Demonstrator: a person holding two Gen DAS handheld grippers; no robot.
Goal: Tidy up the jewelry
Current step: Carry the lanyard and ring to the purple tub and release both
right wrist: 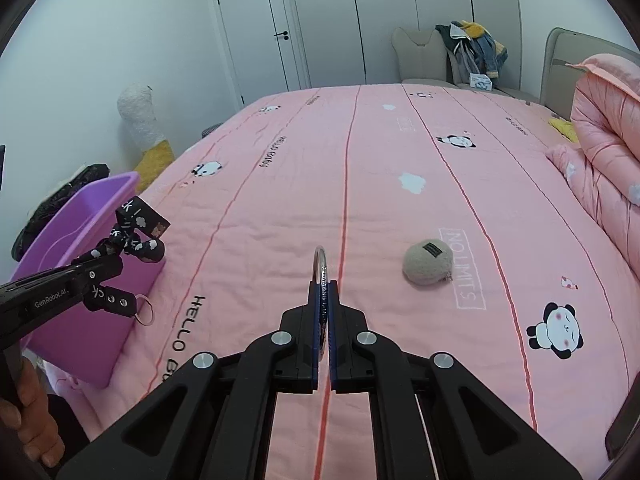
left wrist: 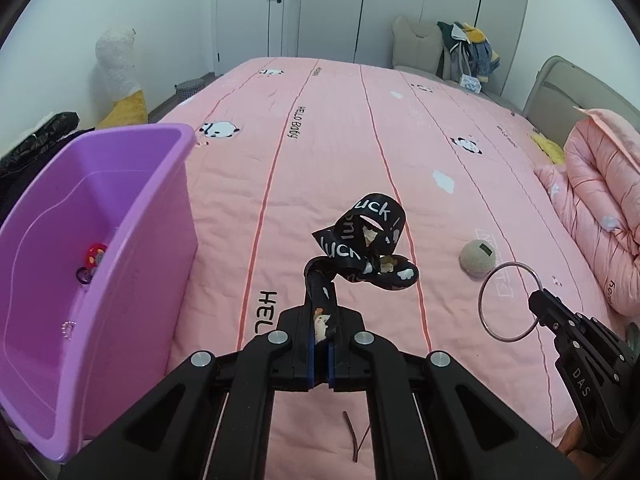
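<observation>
My left gripper [left wrist: 320,320] is shut on a black printed lanyard strap [left wrist: 362,248], which curls up above the pink bed; the strap also shows in the right wrist view [right wrist: 138,236], its key ring [right wrist: 145,314] hanging. My right gripper [right wrist: 325,292] is shut on a silver bangle [right wrist: 320,264], held edge-on; in the left wrist view the bangle [left wrist: 510,302] hangs from the right gripper [left wrist: 538,304]. A purple bin [left wrist: 96,216] stands at left, holding a red trinket [left wrist: 95,256], a purple piece and a small beaded piece [left wrist: 67,328].
A grey felt ball [right wrist: 428,262] lies on the pink bedspread [right wrist: 400,152]. A thin brown string [left wrist: 352,440] lies near the bed's front. A folded pink quilt [left wrist: 600,200] sits at right. A chair with clothes [left wrist: 460,52] stands beyond the bed.
</observation>
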